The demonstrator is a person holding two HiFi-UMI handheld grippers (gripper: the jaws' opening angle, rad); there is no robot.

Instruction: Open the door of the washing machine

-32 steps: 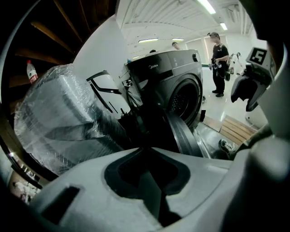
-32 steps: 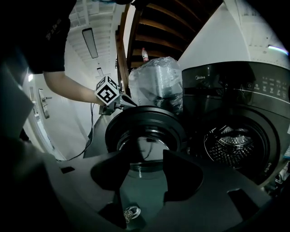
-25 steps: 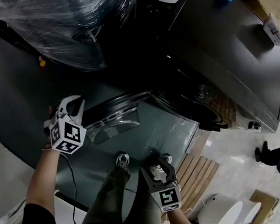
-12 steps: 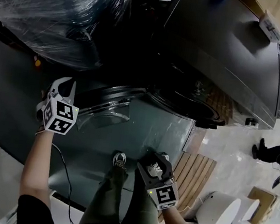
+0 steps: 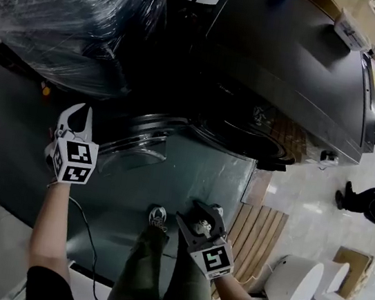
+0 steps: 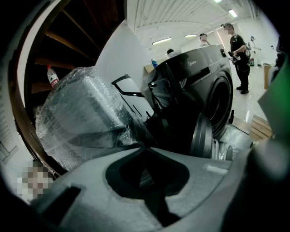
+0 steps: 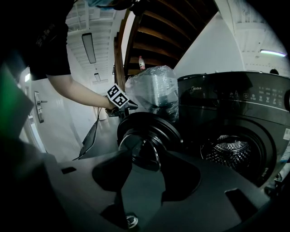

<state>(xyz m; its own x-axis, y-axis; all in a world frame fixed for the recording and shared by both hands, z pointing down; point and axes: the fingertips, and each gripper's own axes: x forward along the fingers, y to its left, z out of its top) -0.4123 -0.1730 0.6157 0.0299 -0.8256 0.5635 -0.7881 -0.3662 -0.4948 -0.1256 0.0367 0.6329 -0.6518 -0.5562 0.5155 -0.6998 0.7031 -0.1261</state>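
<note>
The dark washing machine stands at the upper right, and its round door is swung out wide from the drum opening. My left gripper is shut on nothing, a little left of the door's outer edge and apart from it. In the left gripper view the door shows edge-on to the right of the closed tips. My right gripper hangs low in front of the machine. Its jaws are closing with nothing between them, and the door shows through the gap.
A plastic-wrapped appliance stands left of the machine. Wooden slats and a white round object lie at the lower right. The person's shoes are between the grippers. A cable trails below the left arm. People stand at the far right.
My left gripper has drawn left and upward, away from the door's edge. The door stays swung open. The right gripper has barely shifted.
</note>
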